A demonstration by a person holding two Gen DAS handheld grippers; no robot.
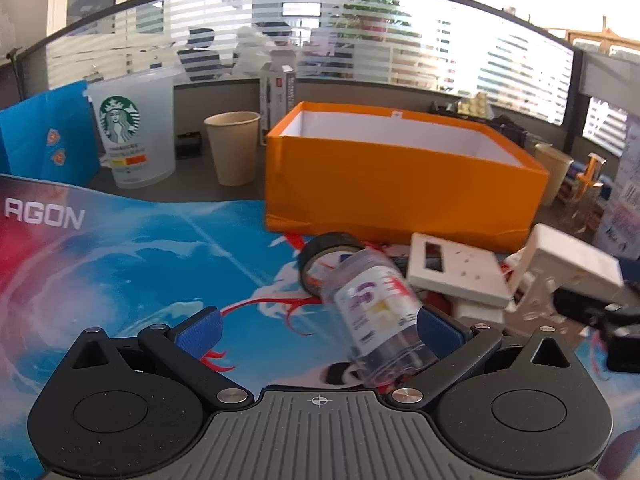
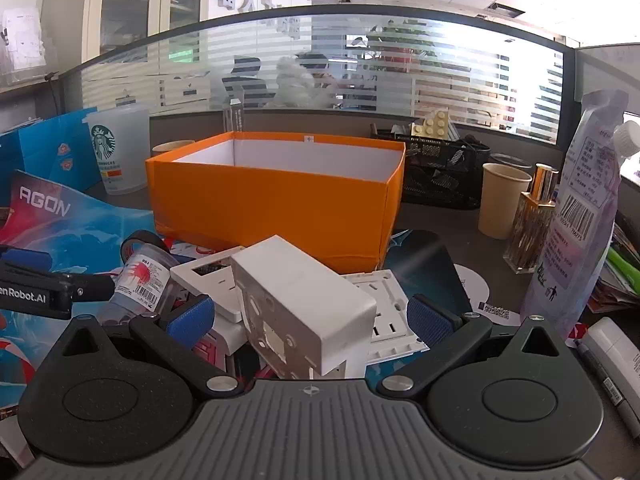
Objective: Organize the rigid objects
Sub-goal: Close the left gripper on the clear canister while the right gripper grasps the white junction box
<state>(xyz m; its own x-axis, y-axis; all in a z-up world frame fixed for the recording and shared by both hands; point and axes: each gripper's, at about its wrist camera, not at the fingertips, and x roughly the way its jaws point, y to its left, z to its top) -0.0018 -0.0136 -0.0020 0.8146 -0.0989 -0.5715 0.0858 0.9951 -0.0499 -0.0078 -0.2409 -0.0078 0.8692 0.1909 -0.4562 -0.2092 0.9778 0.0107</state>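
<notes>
Straddling a tilted clear bottle [image 1: 376,308] before the orange box [image 1: 400,184], the left tongs [image 1: 318,326] gape; right tongs [image 2: 310,314], also released, flank a white junction box [image 2: 304,304]. Each should centre, then close squarely.

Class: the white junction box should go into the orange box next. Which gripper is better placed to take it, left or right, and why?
Right. The white junction box already sits between the right gripper's open fingers, with the orange box straight ahead. The left gripper is open around the clear bottle instead.
</notes>
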